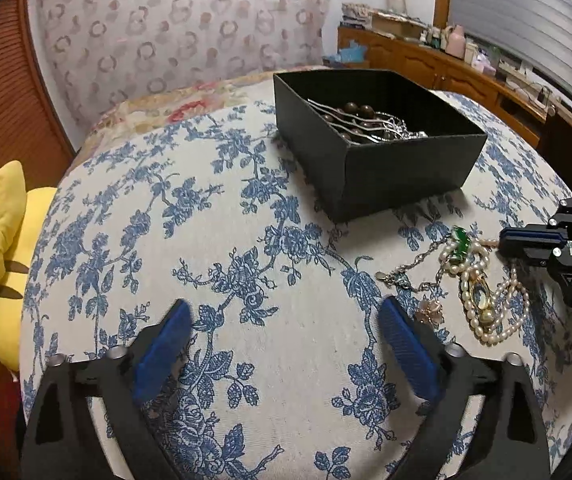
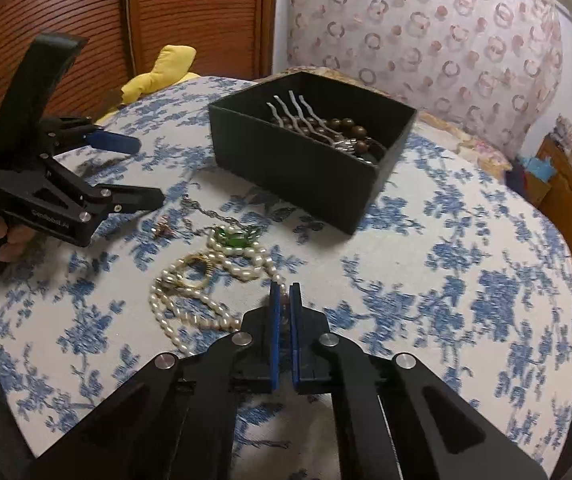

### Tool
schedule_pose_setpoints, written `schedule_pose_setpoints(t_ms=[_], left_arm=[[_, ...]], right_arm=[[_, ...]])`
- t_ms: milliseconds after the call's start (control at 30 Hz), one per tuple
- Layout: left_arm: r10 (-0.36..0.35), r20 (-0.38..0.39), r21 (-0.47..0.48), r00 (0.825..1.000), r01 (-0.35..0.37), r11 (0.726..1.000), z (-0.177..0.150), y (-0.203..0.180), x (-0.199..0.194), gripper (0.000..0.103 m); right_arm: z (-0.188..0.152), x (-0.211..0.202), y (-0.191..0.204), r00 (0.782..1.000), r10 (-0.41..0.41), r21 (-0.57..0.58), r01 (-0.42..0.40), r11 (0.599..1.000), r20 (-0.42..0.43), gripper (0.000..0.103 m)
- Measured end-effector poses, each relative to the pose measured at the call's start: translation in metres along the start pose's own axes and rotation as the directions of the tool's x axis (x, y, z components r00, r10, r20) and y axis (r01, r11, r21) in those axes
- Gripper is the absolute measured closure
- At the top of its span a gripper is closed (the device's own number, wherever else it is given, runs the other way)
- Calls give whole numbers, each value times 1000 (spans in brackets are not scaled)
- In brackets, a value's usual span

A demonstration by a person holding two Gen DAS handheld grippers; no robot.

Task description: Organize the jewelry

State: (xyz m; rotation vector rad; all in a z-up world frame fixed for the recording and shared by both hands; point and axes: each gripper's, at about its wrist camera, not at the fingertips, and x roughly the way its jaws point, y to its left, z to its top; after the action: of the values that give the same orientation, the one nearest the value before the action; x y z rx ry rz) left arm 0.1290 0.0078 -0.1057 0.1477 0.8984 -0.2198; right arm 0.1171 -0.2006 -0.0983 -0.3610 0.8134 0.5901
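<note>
A black open box holds a silver hair comb and brown beads. A pile of loose jewelry lies on the floral cloth: a pearl necklace, a green pendant, a silver chain and a small pink brooch. My right gripper is shut on the near end of the pearl necklace; it also shows in the left wrist view. My left gripper is open and empty, left of the pile; it also shows in the right wrist view.
The blue floral cloth covers a round surface. A yellow plush toy sits at its left edge. A wooden cabinet with clutter stands behind on the right, a patterned curtain behind.
</note>
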Motion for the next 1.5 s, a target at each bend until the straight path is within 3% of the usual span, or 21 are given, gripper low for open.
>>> schedule_pose_setpoints(t_ms=[567, 833, 900, 1200, 1500], left_arm=[[-14, -7, -10, 1000, 14, 1000, -1, 1, 1, 7], [-20, -11, -9, 1000, 20, 1000, 1, 3, 2, 8], [-52, 2, -16, 999, 52, 999, 0, 3, -2, 8], [-139, 28, 51, 990, 137, 989, -2, -30, -19, 40], [-142, 14, 95, 990, 141, 985, 0, -51, -11, 71]], right_arm=[[7, -71, -36, 972, -99, 91, 81, 993, 212, 98], [14, -107, -43, 943, -139, 107, 111, 988, 301, 98], [17, -113, -45, 937, -152, 108, 124, 986, 314, 98], [22, -127, -52, 922, -190, 113, 161, 980, 338, 98], [24, -126, -50, 925, -183, 93, 161, 983, 332, 98]])
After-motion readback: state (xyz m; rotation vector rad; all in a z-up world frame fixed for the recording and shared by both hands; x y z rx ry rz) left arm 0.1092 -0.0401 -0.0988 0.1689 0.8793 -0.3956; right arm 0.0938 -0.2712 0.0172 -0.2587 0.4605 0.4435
